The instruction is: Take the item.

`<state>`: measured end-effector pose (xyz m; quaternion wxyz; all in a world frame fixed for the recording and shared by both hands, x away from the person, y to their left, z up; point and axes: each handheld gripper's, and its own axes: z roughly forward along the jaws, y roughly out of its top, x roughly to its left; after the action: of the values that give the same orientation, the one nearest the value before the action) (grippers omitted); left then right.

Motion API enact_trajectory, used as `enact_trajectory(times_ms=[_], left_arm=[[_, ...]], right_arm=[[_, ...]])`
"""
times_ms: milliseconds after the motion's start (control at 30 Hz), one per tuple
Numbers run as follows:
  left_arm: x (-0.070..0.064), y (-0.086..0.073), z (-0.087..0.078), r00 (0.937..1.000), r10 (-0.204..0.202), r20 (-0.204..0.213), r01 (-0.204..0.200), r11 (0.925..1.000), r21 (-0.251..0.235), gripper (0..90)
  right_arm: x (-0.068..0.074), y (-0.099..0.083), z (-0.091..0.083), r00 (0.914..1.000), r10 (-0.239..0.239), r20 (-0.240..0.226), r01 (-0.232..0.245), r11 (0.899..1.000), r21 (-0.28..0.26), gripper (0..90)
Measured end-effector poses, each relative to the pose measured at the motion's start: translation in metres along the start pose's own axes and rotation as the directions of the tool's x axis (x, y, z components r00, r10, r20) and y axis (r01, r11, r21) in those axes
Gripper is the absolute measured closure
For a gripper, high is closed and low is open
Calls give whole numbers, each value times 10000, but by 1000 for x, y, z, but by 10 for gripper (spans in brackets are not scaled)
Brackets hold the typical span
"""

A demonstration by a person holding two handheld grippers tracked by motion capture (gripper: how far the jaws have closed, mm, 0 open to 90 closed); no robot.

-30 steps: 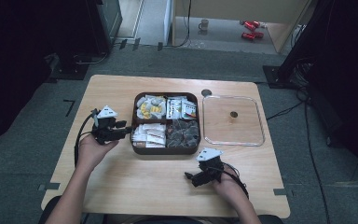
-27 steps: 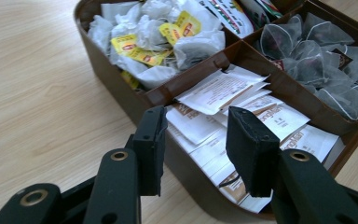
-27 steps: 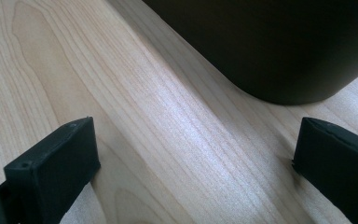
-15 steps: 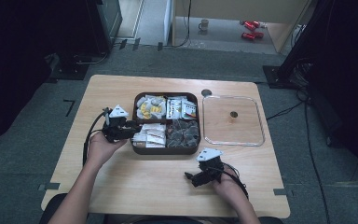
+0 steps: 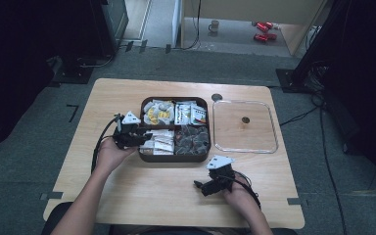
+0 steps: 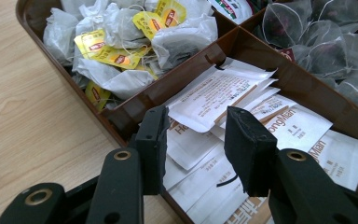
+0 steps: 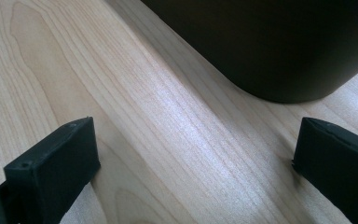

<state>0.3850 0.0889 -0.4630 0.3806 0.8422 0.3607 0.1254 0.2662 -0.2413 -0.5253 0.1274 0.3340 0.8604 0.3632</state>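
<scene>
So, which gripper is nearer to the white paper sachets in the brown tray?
Left. The left gripper hovers open directly over the white paper sachets; the right gripper rests on the table outside the tray.

A clear square lid (image 5: 245,127) lies on the wooden table (image 5: 127,183), right of the tray, a mug (image 5: 214,25) on the floor beyond

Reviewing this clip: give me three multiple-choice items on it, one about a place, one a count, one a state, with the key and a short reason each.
1. Where is the left gripper aimed?
A. at the clear lid
B. at the white sachets in the brown tray
C. at the floor

2. How many compartments has the tray?
A. two
B. four
C. six

3. How does the right gripper stand?
A. open over bare table
B. shut on a tea bag
C. shut on the lid

Key: B, its jaws frame the sachets; B, dividers cross once in the high view; A, its jaws are wide apart with wood between.
</scene>
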Motion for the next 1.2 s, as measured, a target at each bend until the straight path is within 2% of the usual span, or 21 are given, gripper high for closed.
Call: enact_trajectory(times_ms=[200, 533, 633, 867, 900, 1067, 1100, 1133, 1167, 1200], left_arm=[[-3, -1, 10, 9994, 352, -4, -352, 9991, 224, 596], [-1, 1, 16, 9993, 378, -13, -377, 9989, 274, 595], [-1, 3, 17, 9985, 547, -43, -545, 9980, 327, 596], [2, 4, 17, 9993, 366, -96, -364, 9992, 185, 594], [4, 6, 18, 9993, 341, -159, -341, 9994, 34, 599], [7, 10, 20, 10000, 88, -47, -89, 9996, -269, 660], [6, 11, 24, 9999, 114, -95, -114, 9999, -23, 673], [6, 11, 24, 9999, 114, -95, -114, 9999, -23, 691], [4, 11, 29, 9992, 369, -154, -364, 9988, 325, 695], [2, 11, 31, 9984, 511, -240, -500, 9978, 427, 708]], right_arm=[[0, 0, 0, 10000, 2, 1, -2, 10000, -1, 0], [0, 0, 0, 10000, 11, 16, -11, 10000, -5, 0], [0, 0, 0, 10000, 19, 22, -19, 10000, -1, 0], [0, 0, 0, 10000, 27, 31, -27, 10000, 0, 0], [0, 0, 0, 10000, 40, 45, -40, 10000, -1, 0], [1, 0, 0, 10000, 50, 50, -50, 10000, -5, 0], [1, 0, 0, 10000, 54, 53, -54, 10000, -5, 0], [1, 0, 0, 10000, 54, 53, -54, 10000, -5, 0], [1, 0, 0, 10000, 54, 52, -54, 10000, -4, 0], [1, 0, 0, 10000, 52, 54, -52, 10000, -4, 0]])
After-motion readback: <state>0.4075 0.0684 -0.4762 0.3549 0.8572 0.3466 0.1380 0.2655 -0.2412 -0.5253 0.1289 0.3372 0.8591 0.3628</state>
